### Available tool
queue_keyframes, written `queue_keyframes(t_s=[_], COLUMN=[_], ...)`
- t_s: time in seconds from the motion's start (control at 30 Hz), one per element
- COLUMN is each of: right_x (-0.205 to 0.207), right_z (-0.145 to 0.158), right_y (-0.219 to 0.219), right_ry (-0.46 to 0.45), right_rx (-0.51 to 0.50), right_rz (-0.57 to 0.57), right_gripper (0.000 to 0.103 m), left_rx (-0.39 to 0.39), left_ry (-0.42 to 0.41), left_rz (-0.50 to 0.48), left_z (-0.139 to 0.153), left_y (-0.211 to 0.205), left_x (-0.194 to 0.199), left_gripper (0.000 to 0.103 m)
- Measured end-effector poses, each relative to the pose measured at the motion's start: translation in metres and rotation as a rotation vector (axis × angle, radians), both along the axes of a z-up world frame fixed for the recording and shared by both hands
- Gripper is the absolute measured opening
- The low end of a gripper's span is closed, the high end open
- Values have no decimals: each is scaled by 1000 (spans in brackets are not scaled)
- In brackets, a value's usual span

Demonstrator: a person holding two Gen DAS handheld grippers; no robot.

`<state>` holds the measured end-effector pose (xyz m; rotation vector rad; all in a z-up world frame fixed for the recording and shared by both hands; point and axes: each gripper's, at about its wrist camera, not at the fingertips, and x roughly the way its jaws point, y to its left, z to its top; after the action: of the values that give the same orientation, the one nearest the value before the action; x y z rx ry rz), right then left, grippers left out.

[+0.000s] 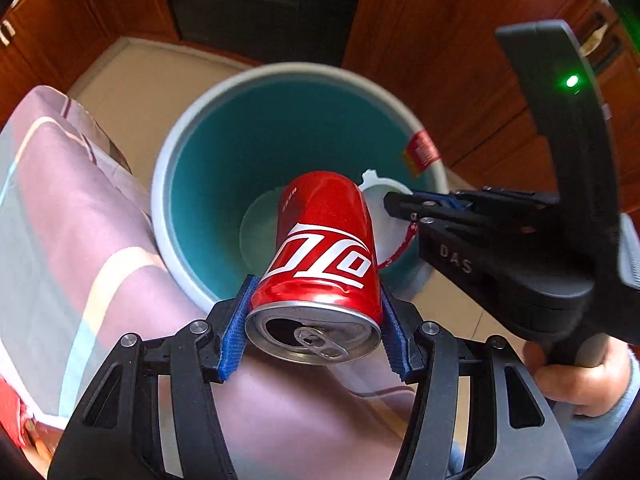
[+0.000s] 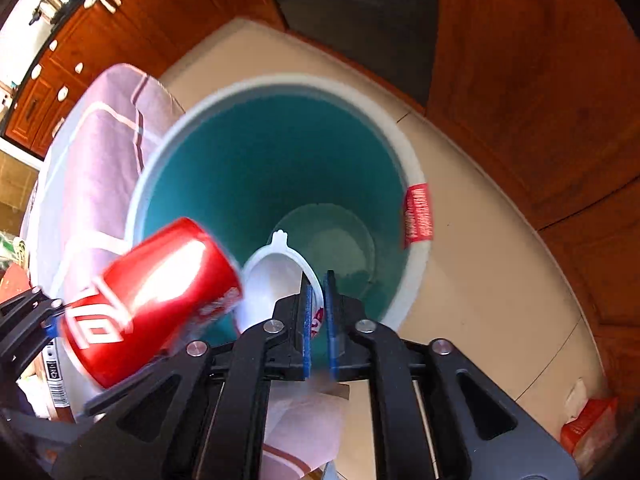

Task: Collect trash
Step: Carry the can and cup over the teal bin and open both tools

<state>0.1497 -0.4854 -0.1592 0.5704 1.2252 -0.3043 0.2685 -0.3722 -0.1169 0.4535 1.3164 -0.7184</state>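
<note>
My left gripper [image 1: 316,284] is shut on a red soda can [image 1: 324,240], blue pads on its sides and the opened top facing the camera. The can tilts over the mouth of a teal bin with a white rim [image 1: 200,120]. My right gripper [image 1: 396,202] comes in from the right over the same bin. In the right wrist view its pads [image 2: 306,300] pinch the rim of a white plastic cup [image 2: 272,276] with red print, held above the bin's inside [image 2: 412,160]. The can [image 2: 152,300] shows there at the left, close beside the cup.
A pink striped cloth [image 1: 60,200] covers something right against the bin's left side. Brown wooden cabinets [image 1: 460,60] stand behind, on a beige floor. A person's hand [image 1: 576,384] holds the right gripper's handle. An orange packet [image 2: 588,428] lies on the floor at lower right.
</note>
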Motion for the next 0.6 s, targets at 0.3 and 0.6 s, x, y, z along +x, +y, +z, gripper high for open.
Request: queue_keyframes(t_s=[0.3, 0.6], right_x=[4, -8], right_z=[-5, 15], right_y=[-8, -9], right_ry=[-45, -64], right_rx=[39, 40], right_rz=[-4, -33], right_gripper=[61, 75], left_rx=[67, 55], left_ry=[2, -40], left_rz=[-53, -38], left_z=[-23, -16], left_y=[-21, -26], left_x=[12, -1], left_gripper=[58, 71])
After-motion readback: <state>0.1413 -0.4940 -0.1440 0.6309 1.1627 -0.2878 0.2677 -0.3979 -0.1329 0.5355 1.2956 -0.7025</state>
